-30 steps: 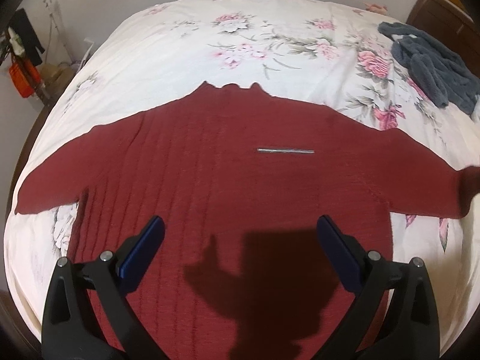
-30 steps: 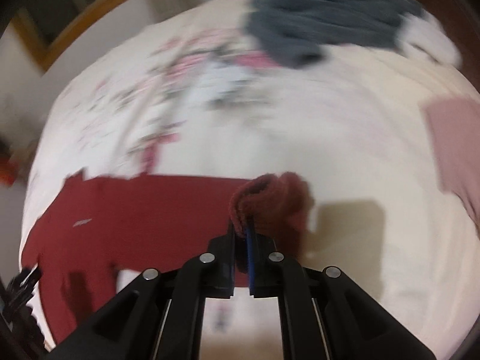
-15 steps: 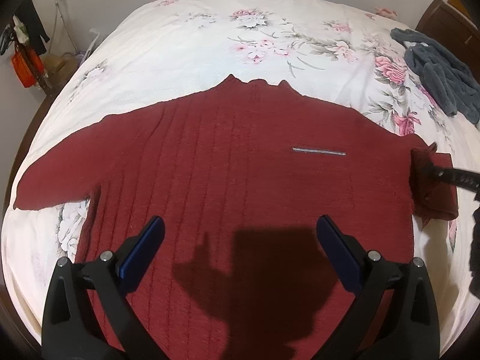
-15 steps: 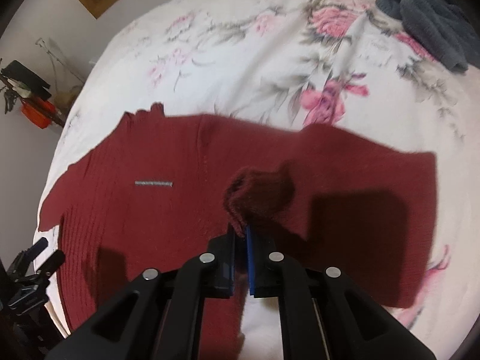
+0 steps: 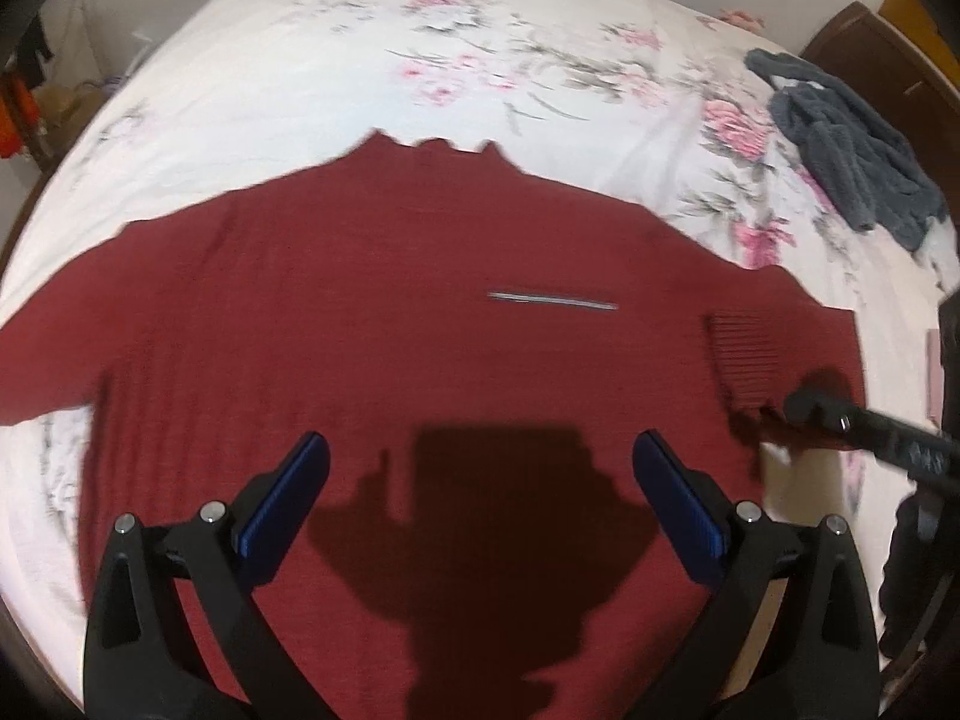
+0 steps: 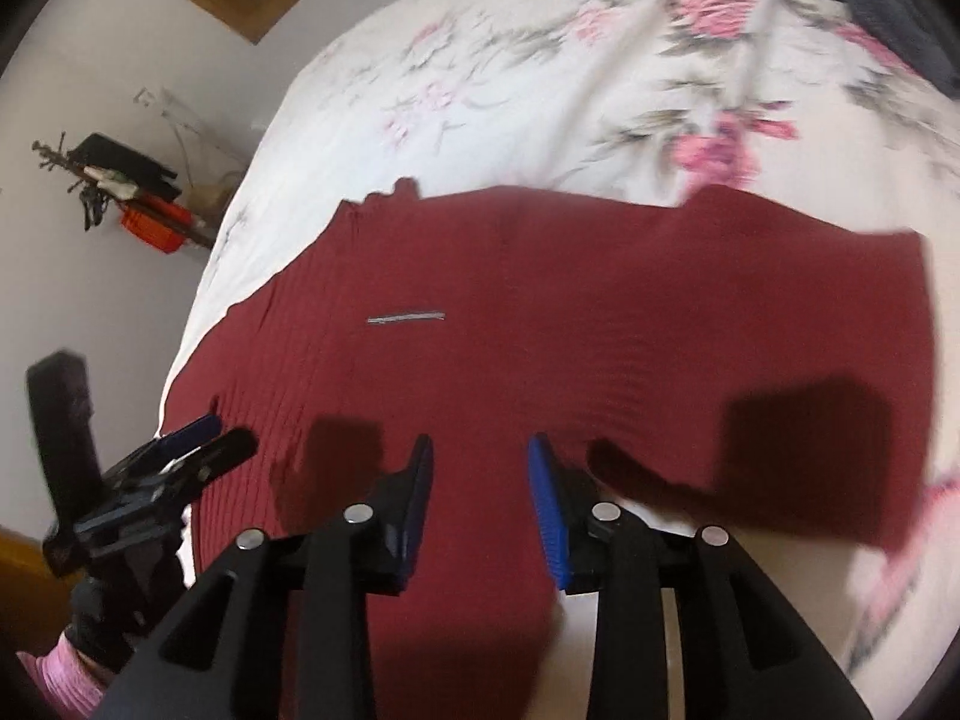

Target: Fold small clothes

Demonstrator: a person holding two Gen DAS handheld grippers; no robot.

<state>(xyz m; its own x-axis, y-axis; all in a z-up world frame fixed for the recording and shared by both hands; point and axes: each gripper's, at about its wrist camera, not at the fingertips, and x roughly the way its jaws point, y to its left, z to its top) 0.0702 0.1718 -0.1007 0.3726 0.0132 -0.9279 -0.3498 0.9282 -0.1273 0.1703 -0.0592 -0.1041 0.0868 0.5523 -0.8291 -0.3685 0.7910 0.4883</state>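
In the left wrist view, a red sweater (image 5: pixel 420 330) is seen spread flat across the middle of the frame on a bed (image 5: pixel 360 78) covered with a floral sheet. The collar is turned toward the top of the frame, and a thin grey stripe (image 5: pixel 552 300) is seen on the chest. One sleeve is stretched toward the left edge; the other is folded back over the body at the right, with its ribbed cuff (image 5: pixel 747 354) lying on top. The left tongs (image 5: pixel 480 504) are held spread wide above the lower part of the sweater, nothing between them. A grey garment (image 5: pixel 852 156) is heaped at the upper right. The right tongs (image 5: pixel 810 408) enter from the right edge, just beside the cuff.

In the right wrist view, the sweater (image 6: pixel 600 330) fills the centre. The right tongs (image 6: pixel 480 480) are seen parted and empty at the bottom of the frame, over the fabric. The left tongs (image 6: pixel 204 438) appear at lower left, spread.
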